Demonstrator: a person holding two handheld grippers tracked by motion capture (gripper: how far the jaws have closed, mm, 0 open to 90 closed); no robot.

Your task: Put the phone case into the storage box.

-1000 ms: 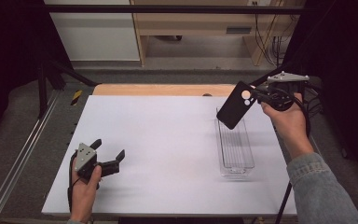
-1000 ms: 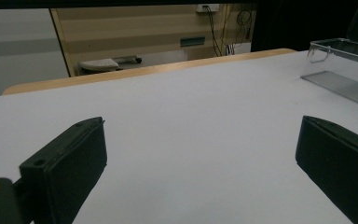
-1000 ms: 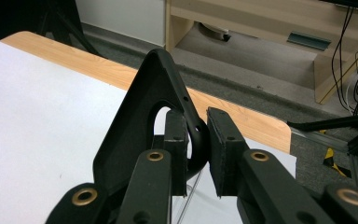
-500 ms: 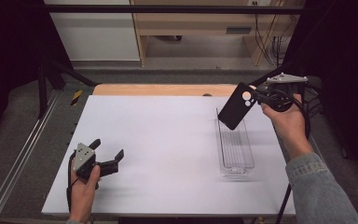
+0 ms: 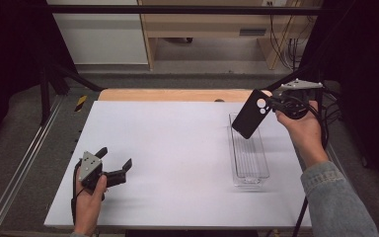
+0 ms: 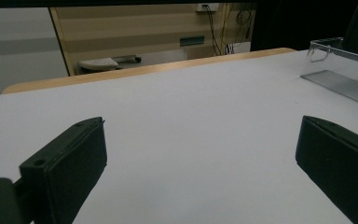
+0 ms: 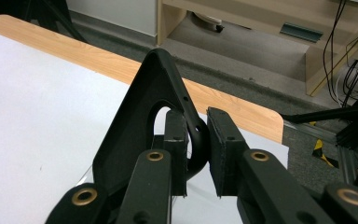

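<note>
Right gripper [image 5: 271,104]: jaws clamped on the edge of a black phone case [image 5: 250,113], held tilted in the air above the far end of a clear plastic tray [image 5: 249,174] on the right side of the white table [image 5: 177,148]. Left gripper [image 5: 113,165]: jaws apart with nothing between them, resting low at the table's near left, well apart from tray and case.

One black phone case [image 5: 249,114], one clear tray [image 5: 249,163], two tongs: left [image 5: 114,165], right [image 5: 272,102].
</note>
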